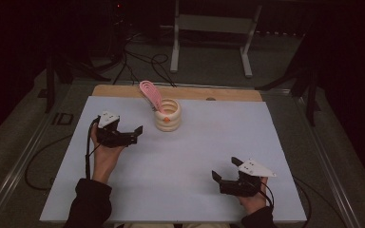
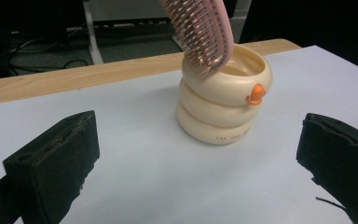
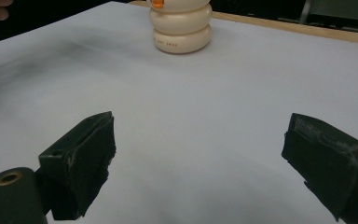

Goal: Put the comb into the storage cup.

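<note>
While both jaws stand wide, the left gripper [image 1: 132, 134] faces the cup [image 2: 223, 100] near the table's [image 1: 195, 156] far edge. Its brush [image 2: 205, 32] looks light and rigid; grip the leaning head. The right gripper [image 1: 224, 173] idles.
</note>
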`<state>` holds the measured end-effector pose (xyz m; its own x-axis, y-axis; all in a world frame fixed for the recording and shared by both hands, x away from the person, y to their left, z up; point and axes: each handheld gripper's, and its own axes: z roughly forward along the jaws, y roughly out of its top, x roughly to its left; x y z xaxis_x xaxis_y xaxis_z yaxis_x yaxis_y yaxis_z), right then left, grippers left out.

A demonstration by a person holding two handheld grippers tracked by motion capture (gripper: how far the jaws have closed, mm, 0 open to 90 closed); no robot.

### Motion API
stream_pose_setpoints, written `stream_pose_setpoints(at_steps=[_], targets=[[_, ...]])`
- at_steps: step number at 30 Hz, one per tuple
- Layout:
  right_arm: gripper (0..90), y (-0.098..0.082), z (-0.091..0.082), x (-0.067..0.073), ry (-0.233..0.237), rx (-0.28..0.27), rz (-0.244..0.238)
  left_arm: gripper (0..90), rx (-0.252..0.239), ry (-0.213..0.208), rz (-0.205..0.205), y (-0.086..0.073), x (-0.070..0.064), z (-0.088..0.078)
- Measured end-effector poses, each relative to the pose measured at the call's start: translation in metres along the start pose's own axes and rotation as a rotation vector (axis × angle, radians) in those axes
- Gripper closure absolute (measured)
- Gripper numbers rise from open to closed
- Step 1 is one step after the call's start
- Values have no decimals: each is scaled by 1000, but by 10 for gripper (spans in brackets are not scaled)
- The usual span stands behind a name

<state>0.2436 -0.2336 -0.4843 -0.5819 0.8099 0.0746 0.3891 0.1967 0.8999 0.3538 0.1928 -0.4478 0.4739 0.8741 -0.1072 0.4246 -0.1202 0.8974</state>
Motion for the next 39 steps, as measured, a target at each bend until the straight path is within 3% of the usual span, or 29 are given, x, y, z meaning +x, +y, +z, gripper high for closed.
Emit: stream_pose_setpoints(at_steps=[19, 39], targets=[[89, 0, 0, 0, -4, -2, 1, 1, -3, -10, 10, -50, -3, -49], [89, 3, -4, -8, -16, -35, 9, 1, -18, 1, 25, -78, -5, -74]])
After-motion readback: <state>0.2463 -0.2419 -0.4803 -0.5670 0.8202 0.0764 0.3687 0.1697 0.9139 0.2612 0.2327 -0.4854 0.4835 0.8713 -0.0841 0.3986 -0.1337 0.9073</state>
